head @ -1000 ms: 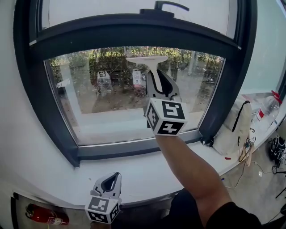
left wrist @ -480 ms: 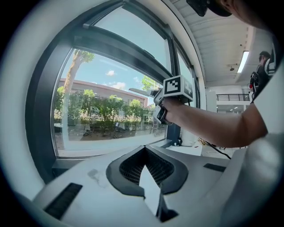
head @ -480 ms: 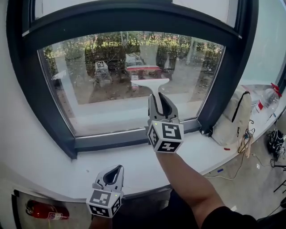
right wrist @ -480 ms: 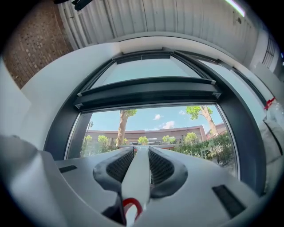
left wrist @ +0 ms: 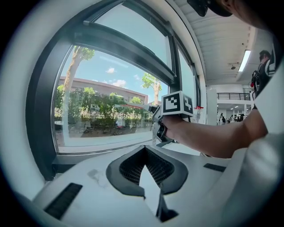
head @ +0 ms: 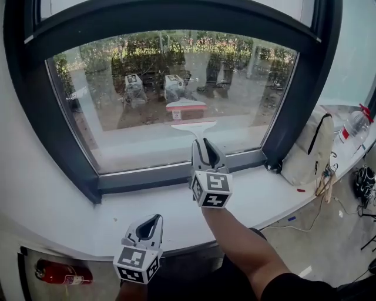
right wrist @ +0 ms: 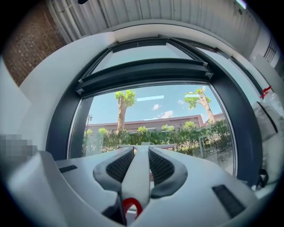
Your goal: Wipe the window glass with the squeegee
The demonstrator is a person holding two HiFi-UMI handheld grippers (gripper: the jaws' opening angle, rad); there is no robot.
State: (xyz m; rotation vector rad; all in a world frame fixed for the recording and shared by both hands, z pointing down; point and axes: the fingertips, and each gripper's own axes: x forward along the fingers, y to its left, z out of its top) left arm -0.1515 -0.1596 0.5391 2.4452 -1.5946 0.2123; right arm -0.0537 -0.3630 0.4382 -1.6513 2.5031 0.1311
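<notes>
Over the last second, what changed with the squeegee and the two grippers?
The right gripper, shut on the squeegee, drew it down the window glass from near the top to the lower part. Nothing was grasped or released. The left gripper stayed low before the sill, shut and empty.

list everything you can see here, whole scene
window glass: 1, clear, straight ahead
window frame: 1, dark grey, around the glass
sill: 1, white, below the frame
squeegee: 1, white, blade at the lower glass
bag: 1, beige, far right by the frame
bottle: 1, clear with red cap, right of the bag
fire extinguisher: 1, red, lower left
right gripper: 1, white and black, shut on the squeegee
left gripper: 1, white and black, shut, empty, low near the sill edge
arm: 1, bare, behind the right gripper
</notes>
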